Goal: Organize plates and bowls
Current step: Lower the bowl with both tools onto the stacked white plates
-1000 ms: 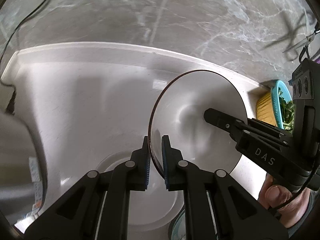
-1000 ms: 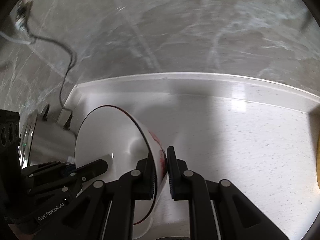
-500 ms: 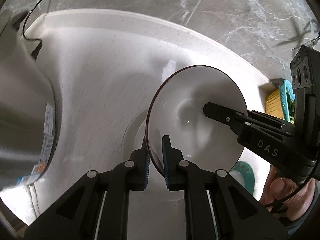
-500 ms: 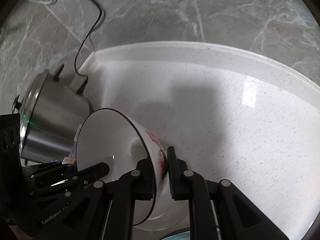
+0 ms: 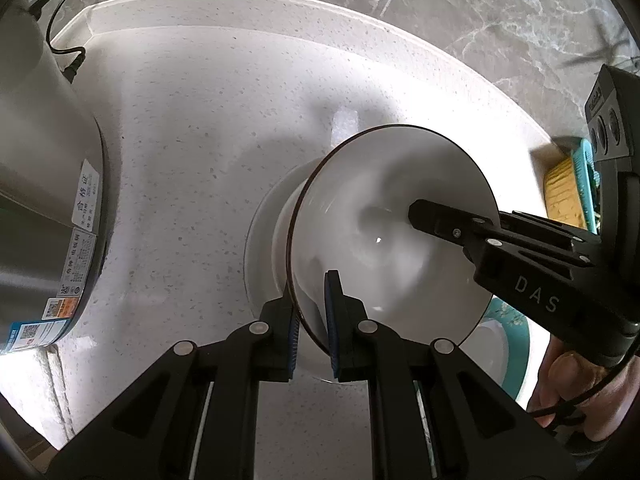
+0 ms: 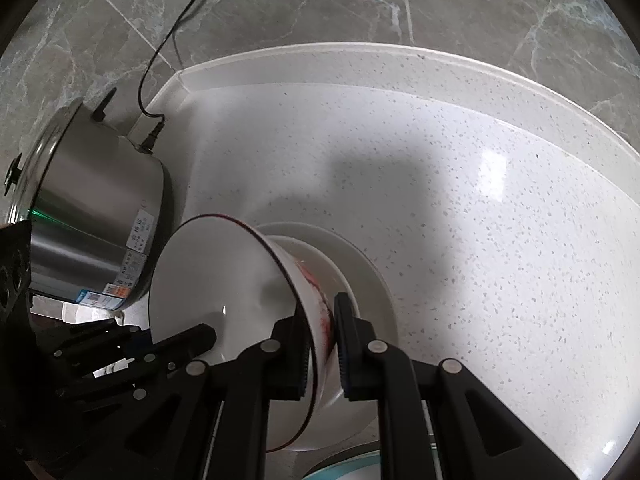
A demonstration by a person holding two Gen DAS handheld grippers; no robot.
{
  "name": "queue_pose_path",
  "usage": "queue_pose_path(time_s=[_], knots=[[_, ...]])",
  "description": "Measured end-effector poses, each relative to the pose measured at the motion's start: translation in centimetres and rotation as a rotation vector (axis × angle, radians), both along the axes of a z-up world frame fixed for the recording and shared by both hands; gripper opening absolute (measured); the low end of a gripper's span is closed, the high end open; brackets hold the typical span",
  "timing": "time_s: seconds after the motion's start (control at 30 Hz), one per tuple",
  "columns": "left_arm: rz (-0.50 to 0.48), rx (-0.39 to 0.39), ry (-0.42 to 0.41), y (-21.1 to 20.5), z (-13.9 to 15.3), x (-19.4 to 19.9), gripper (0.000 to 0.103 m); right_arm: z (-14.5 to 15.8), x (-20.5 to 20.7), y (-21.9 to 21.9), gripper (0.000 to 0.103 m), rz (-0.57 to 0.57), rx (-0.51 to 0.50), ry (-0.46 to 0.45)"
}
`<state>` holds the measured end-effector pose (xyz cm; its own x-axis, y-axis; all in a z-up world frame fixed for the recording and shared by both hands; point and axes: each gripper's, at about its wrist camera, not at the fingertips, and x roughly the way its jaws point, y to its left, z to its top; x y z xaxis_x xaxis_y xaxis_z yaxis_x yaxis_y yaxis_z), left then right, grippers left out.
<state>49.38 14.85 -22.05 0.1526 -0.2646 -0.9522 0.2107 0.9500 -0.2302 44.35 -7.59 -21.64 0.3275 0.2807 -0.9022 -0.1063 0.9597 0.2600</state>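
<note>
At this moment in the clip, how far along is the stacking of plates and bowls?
Midway, by the look of it. Done: a white plate already lies on the counter. In hand: both the left claw and right claw grip opposite rims of a white bowl, held just over that plate; whether it touches is unclear. Left: setting it down, releasing, and dealing with the teal-rimmed dish nearby.

Both grippers, left (image 5: 311, 316) and right (image 6: 323, 344), have jaws clamped.
</note>
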Motion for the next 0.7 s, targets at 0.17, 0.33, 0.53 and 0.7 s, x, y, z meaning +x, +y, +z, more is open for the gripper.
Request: queue_pose_path(time_s=[0.17, 0.33, 0.53, 0.7], knots=[[-0.004, 0.015, -0.002, -0.3, -0.2, -0.4, 0.01, -0.2, -0.1, 0.2, 0.014, 0.018, -0.016, 0.01], [-0.009, 0.034, -0.001, -0.9, 0.1, -0.1, 0.01, -0.2, 0.0, 0.8, 0.015, 0.046, -0.054, 0.012], [0.007, 0.042, -0.009, -1.1, 0.1, -0.2, 0.011, -0.3, 0.0, 1.6, 0.015, 0.088, -0.101, 0.009], [0.024, 0.029, -0.016, -1.1, 0.0, -0.5, 0.015, -0.4, -0.1, 1.7, 0.015, 0.113, -0.112, 0.008]])
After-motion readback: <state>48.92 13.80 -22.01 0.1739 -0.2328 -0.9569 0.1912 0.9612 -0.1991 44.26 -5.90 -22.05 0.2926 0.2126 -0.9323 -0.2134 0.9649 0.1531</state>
